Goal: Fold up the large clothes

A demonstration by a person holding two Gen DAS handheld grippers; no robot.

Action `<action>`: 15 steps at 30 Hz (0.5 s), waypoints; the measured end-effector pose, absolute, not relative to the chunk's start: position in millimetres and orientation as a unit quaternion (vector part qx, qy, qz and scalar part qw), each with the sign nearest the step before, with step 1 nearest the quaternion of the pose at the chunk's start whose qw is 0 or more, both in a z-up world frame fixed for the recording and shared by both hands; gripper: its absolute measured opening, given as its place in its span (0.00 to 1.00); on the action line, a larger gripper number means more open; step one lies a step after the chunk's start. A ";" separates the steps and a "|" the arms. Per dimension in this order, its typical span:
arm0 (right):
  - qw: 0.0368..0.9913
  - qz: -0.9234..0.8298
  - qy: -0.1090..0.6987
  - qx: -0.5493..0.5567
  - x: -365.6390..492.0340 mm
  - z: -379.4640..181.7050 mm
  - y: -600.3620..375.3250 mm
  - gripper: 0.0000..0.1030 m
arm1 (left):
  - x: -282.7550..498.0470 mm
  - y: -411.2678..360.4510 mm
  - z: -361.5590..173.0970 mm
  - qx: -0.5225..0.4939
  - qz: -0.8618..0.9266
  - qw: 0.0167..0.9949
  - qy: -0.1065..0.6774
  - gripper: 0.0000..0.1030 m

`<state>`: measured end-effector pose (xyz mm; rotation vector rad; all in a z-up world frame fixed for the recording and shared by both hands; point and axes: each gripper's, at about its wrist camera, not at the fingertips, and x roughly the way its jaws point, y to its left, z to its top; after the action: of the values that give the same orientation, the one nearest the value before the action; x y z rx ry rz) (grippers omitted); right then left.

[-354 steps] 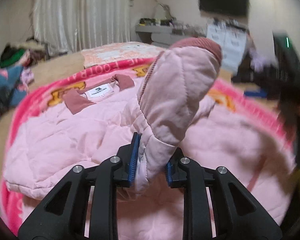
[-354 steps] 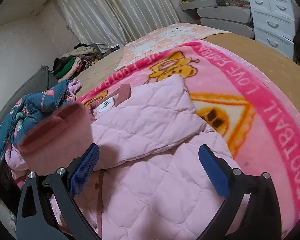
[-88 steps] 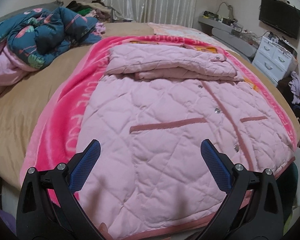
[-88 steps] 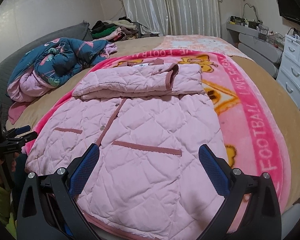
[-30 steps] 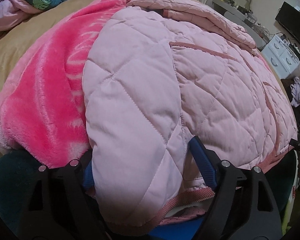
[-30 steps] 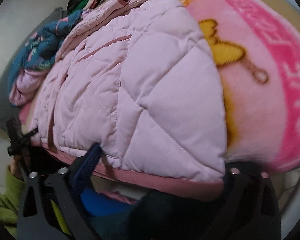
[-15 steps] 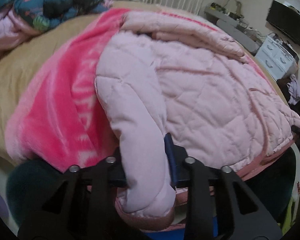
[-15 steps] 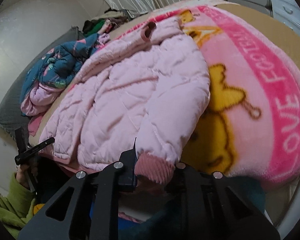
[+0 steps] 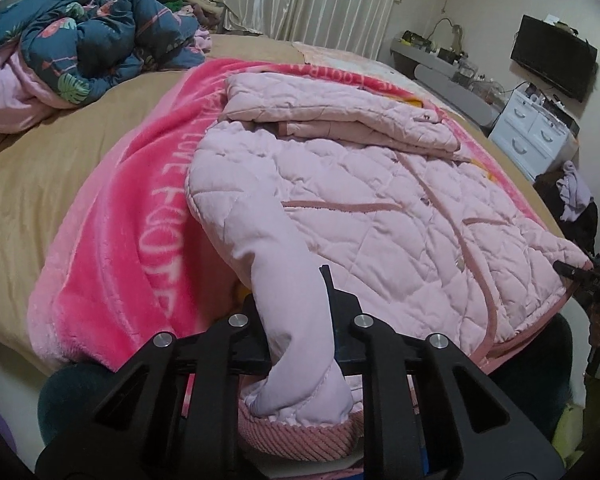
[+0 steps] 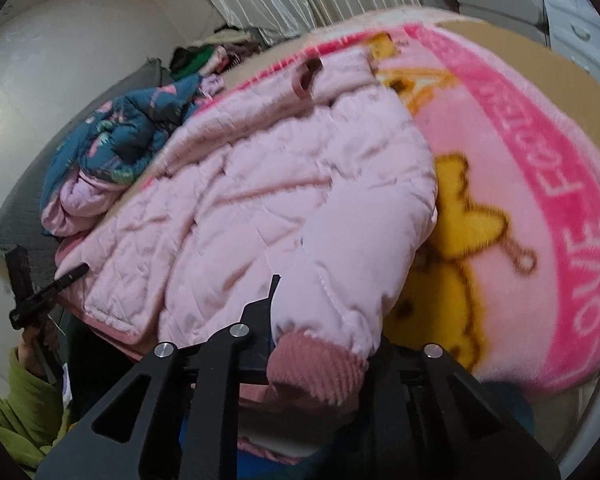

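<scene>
A pale pink quilted jacket (image 9: 380,208) lies front up on a bright pink blanket (image 9: 120,220), its sleeves folded across the chest (image 9: 340,116). My left gripper (image 9: 292,300) is shut on the jacket's near hem corner, and the ribbed hem (image 9: 300,436) hangs over the jaws. In the right wrist view the jacket (image 10: 280,184) runs away to the left. My right gripper (image 10: 320,320) is shut on the other hem corner, with its ribbed band (image 10: 316,364) bunched between the fingers. Both corners are raised off the blanket (image 10: 540,200). Each gripper shows small at the other view's edge, the right gripper (image 9: 580,276) and the left gripper (image 10: 60,280).
A dark blue floral duvet (image 9: 80,40) is heaped at the bed's far left on the tan sheet (image 9: 40,160). White drawers (image 9: 536,132) and a wall TV (image 9: 552,56) stand to the right. A green sleeve (image 10: 20,420) shows at the lower left.
Both grippers closed on the jacket's hem corners and lifted them off the bed's near edge. The fabric now rises in a fold at each corner.
</scene>
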<state>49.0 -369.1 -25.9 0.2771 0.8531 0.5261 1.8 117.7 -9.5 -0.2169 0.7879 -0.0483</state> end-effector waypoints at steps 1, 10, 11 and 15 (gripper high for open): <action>0.872 0.255 0.394 0.138 49.3 -18.1 -370.5 0.13 | 2.1 118.5 -10.1 -0.108 -0.024 0.916 0.385 0.10; 0.889 0.278 0.327 0.158 64.5 36.4 -370.1 0.12 | -8.0 127.5 -32.2 -0.144 -0.033 0.892 0.427 0.22; 0.890 0.279 0.324 0.157 65.9 39.7 -368.8 0.12 | -10.2 128.2 -34.9 -0.151 -0.037 0.888 0.432 0.29; 0.895 0.282 0.309 0.154 71.1 50.0 -365.7 0.12 | -22.0 129.0 -43.9 -0.157 -0.045 0.879 0.448 0.40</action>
<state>71.1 -365.7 50.0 0.3198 0.6401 0.5846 -22.0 129.0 -43.9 -0.3266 0.9343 -0.0937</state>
